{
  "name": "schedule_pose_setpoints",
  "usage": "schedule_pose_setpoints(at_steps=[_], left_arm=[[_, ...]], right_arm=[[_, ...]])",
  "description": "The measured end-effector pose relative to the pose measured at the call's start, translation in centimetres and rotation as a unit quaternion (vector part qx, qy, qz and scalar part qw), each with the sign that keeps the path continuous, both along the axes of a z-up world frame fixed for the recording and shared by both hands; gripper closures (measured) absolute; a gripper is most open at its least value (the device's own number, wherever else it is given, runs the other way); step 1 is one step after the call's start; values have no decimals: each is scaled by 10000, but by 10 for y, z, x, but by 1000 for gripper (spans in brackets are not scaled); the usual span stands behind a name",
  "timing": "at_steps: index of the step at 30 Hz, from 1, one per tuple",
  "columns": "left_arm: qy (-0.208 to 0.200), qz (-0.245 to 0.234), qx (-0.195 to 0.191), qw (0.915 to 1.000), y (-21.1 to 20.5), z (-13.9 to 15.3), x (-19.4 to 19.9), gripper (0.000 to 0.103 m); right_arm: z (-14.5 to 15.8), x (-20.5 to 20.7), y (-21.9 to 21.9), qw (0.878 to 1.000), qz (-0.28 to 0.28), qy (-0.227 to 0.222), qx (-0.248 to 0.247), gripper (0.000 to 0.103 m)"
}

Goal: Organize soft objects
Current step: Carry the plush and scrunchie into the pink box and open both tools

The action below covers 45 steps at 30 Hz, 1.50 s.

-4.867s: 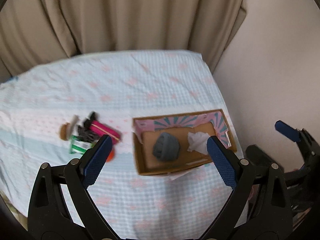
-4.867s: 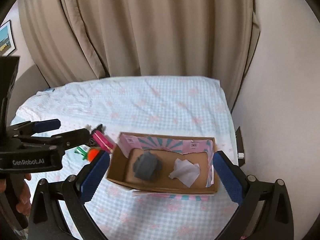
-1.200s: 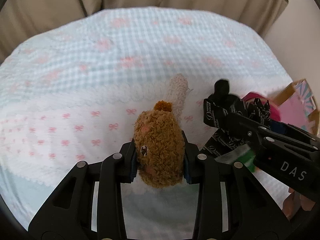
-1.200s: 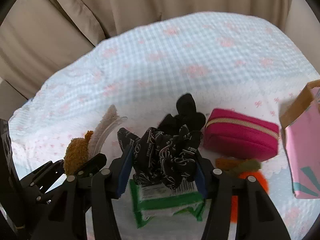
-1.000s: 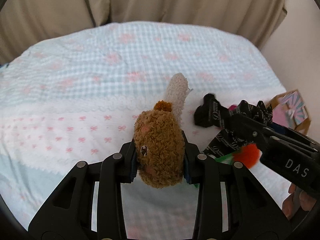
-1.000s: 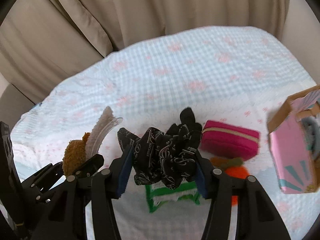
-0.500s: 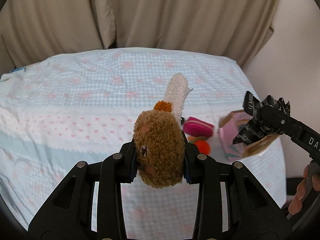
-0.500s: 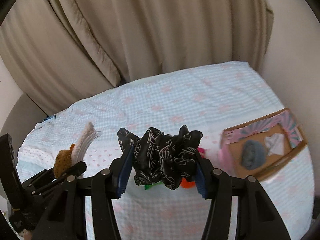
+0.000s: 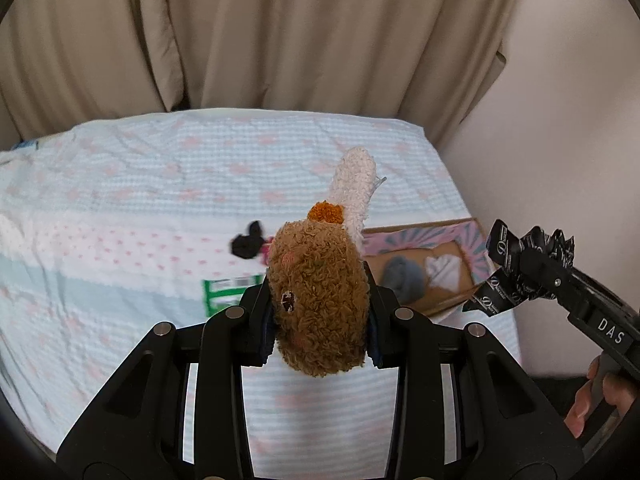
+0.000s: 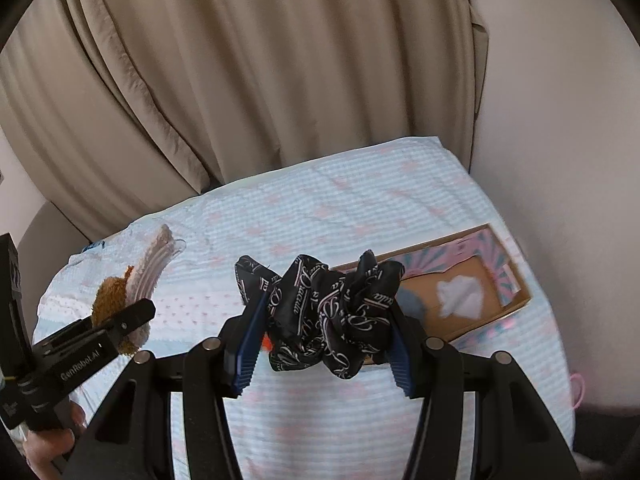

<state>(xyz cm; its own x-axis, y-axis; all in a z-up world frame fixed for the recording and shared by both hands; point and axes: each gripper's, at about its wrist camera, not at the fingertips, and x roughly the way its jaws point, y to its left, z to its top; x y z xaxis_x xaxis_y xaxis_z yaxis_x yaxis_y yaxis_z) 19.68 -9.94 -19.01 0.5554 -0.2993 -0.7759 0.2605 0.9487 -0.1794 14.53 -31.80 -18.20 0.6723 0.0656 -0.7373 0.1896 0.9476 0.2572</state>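
My left gripper (image 9: 318, 320) is shut on a brown plush toy (image 9: 316, 300) with a cream fuzzy band (image 9: 354, 188), held high above the bed. It also shows in the right wrist view (image 10: 110, 300). My right gripper (image 10: 320, 344) is shut on a black printed scrunchie (image 10: 320, 312), also lifted; it shows in the left wrist view (image 9: 520, 264) beside the box. An open cardboard box (image 10: 516, 300) with pink patterned flaps lies on the bed, holding a grey soft item (image 9: 402, 274) and a white tissue (image 10: 460, 292).
On the blue checked bedspread (image 9: 140, 200) left of the box lie a black item (image 9: 248, 242), a green-and-white packet (image 9: 224, 296) and an orange item (image 10: 266, 344). Beige curtains (image 9: 280, 40) hang behind the bed. A wall (image 9: 568, 120) stands to the right.
Both grippers have risen and moved right from the pile toward the box, each carrying its item. The box now lies below and ahead of both.
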Motion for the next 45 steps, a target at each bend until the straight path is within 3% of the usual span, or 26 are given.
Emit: schedule_pose_setpoints(at_steps=[7,15,23,31,38,40,41,42,43,45], left_arm=[[192,323,-200,9991,-93,-11,-3,72],[517,254,-5,9983,-170,-41,17,72],[1131,33,252,9933,-232,-113,52,72],[1779,-181,578,9822,-276,-192,80,72],[2061,-417,808,9743,-294,-225,93,72],[2005,-524,744,9755,-296,-222,93,65],[1934,-586,802,9761,-297,-219,93,48],[1885,-598,916,9760,-299,-217,93,13],[1797,-598,1067,9761,-297,-215,92,0],[1695,-592,1101,9776,-289,-211,90,1]], right_arm=[[-11,2,-90,9995,295,111,-23,52],[-49,29,-157,9978,459,469,88,52],[-104,68,-201,9945,424,909,299,52],[-165,101,-223,9870,316,1440,637,52],[-202,118,-226,9821,252,1702,766,51],[-208,122,-226,9810,258,1741,818,42],[-210,124,-225,9798,292,1788,843,37],[-211,125,-224,9792,322,1823,835,20],[-212,126,-223,9789,358,1834,824,4],[-210,127,-222,9792,456,1804,809,0]])
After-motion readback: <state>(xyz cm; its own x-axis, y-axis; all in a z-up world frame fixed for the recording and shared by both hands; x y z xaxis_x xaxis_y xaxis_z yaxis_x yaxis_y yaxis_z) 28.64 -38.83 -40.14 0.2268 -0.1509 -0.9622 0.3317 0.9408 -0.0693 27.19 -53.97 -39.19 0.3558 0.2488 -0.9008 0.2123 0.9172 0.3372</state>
